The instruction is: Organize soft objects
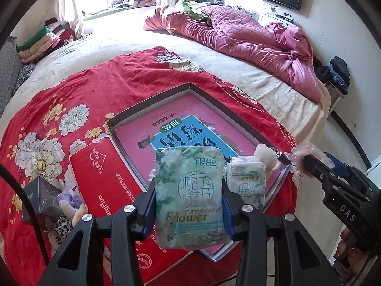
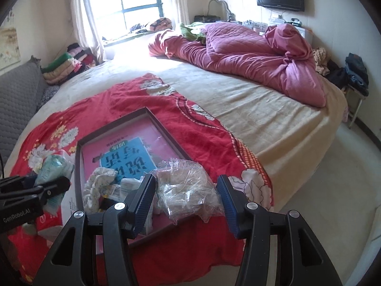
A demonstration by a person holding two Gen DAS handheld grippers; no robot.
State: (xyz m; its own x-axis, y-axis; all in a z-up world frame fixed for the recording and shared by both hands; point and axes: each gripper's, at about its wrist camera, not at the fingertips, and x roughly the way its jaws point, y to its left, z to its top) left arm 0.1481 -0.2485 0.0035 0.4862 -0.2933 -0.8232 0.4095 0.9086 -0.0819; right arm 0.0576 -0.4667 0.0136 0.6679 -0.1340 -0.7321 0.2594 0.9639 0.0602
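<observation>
Your left tongs (image 1: 189,205) clamp a green Gardenia Flower tissue pack (image 1: 189,190) over the near end of the shallow box (image 1: 190,87) on the red floral blanket (image 1: 59,109). Your right tongs (image 2: 185,195) stand part open around a crinkled clear plastic bag (image 2: 188,188) at the box's near right corner; I cannot tell whether both pads press it.

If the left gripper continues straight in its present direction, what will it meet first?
Probably the shallow dark-rimmed box, near the smaller green tissue pack; the left gripper holds a green tissue pack. Depth is unclear.
</observation>
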